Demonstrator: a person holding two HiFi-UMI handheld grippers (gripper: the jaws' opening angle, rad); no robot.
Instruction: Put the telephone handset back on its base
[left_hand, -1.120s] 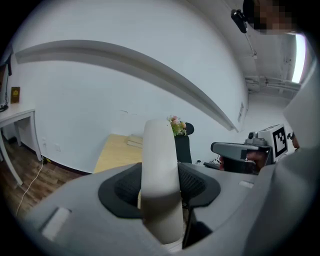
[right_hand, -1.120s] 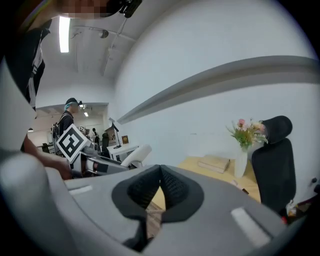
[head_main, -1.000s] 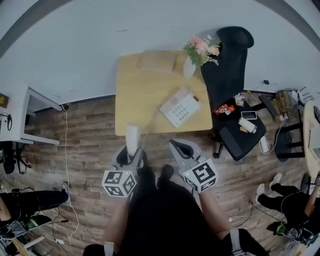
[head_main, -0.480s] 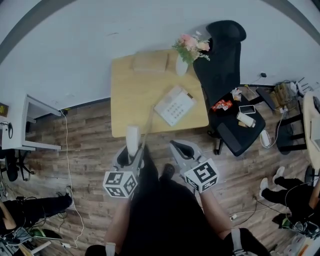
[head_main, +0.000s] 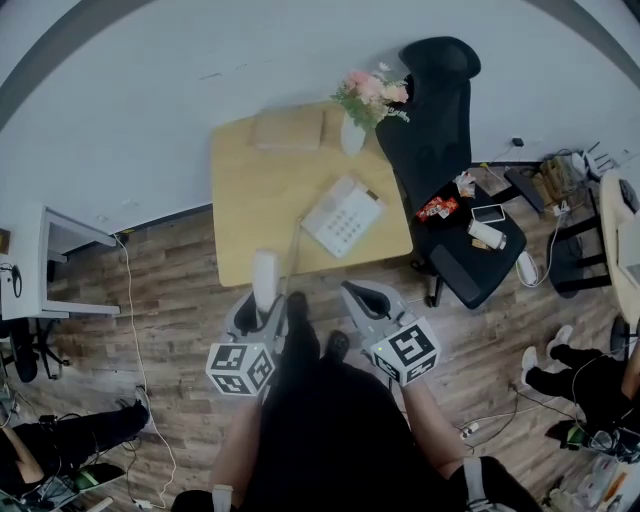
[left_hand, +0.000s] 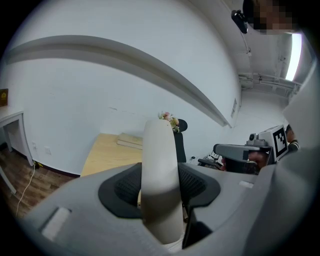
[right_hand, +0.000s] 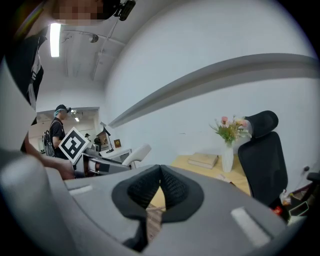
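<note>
A white telephone base (head_main: 342, 217) with a keypad lies on the light wooden table (head_main: 250, 220), near its right front part. My left gripper (head_main: 263, 297) is shut on the white handset (head_main: 264, 280), which stands upright between the pads (left_hand: 159, 175); a thin cord (head_main: 297, 248) runs from it up to the base. My right gripper (head_main: 358, 297) hangs beside it, shut and empty, its pads touching (right_hand: 160, 187). Both grippers are in front of the table's near edge, over the wooden floor.
A stack of flat books (head_main: 288, 130) and a white vase with flowers (head_main: 356, 118) stand at the table's back. A black office chair (head_main: 445, 170) with small items on its seat is right of the table. A white desk (head_main: 45, 270) stands at the left.
The table and phone base have shifted a little left and up in the head view. Both grippers hold the same pose, the handset still in the left one.
</note>
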